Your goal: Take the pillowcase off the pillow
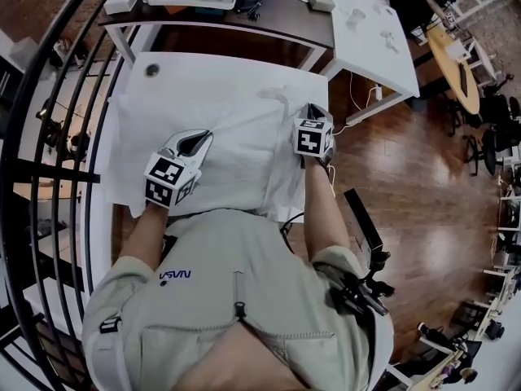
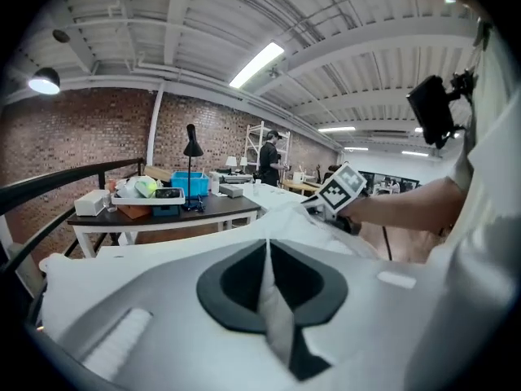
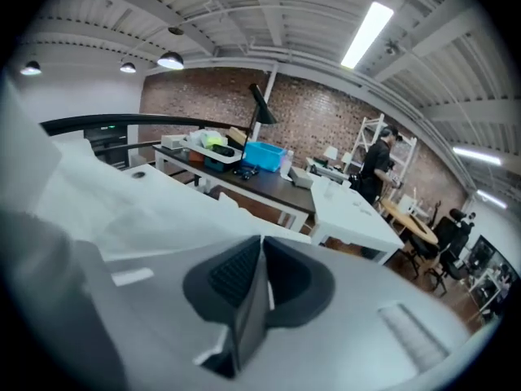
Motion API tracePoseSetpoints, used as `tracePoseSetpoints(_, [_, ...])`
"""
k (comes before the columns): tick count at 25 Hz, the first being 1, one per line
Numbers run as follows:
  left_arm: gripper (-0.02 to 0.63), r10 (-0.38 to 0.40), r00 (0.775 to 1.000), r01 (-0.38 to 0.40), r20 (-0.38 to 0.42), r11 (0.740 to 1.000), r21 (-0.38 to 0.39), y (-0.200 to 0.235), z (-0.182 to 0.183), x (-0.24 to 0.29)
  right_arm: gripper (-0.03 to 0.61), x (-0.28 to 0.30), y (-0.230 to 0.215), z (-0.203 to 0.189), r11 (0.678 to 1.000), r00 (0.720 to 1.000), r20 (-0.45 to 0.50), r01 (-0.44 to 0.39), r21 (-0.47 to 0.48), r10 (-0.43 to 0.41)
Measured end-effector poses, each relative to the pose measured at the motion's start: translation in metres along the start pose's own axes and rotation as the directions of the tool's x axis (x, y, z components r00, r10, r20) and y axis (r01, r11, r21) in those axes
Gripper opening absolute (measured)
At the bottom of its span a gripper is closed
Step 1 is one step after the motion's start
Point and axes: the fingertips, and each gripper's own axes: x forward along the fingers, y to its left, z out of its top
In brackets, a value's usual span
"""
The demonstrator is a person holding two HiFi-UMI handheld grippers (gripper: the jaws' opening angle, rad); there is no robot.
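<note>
The left gripper [image 2: 267, 255] has its jaws pressed together on a thin white fold of the pillowcase [image 1: 236, 125]. The fold runs between the pads and back toward the camera in the left gripper view. The right gripper [image 3: 260, 249] is closed as well, with a narrow strip of cloth caught between its jaws. The strip is shaded grey and looks to be the same pillowcase, taken near its right-hand edge. The two pinches sit well apart, one on each side of the near half of the cloth.

The pillowcase lies across a white table [image 1: 191, 68], and its near edge droops over the table's side toward the person. The pillow is inside it and covered all over, so the views do not show which end is open. A dark desk [image 1: 269, 19] with clutter stands beyond the table.

Judging from the task, the step in hand is taking hold of the case to draw it off. Each pinch should hold cloth alone. If either one has also caught the pillow's filling, the pillow will travel with the case instead of sliding out. The two grippers should rise and pull evenly, at the same pace, so that the cloth tightens across its width rather than twisting. The pull should lead away from the open end once that end is found. If the pillow drags, a short shake should serve better than a harder tug, since these thin folds could slip out of the pads.
</note>
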Motion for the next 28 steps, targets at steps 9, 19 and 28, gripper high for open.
tracePoseSetpoints(9, [0.044, 0.064, 0.996, -0.054, -0.057, 0.986, 0.159, 0.018, -0.018, 0.036, 0.089, -0.049, 0.031, 0.009, 0.983, 0.978, 0.122, -0.174, 0.061, 0.166])
tracePoseSetpoints(19, [0.181, -0.123, 0.992, 0.117, 0.011, 0.966, 0.228, -0.036, -0.005, -0.011, 0.089, -0.154, 0.090, -0.067, 0.985, 0.995, 0.055, -0.095, 0.146, 0.088])
tracePoseSetpoints(28, [0.224, -0.237, 0.965, 0.260, -0.110, 0.923, 0.285, -0.117, -0.049, -0.014, 0.153, -0.196, 0.100, -0.128, 0.978, 0.996, 0.004, -0.092, 0.189, 0.093])
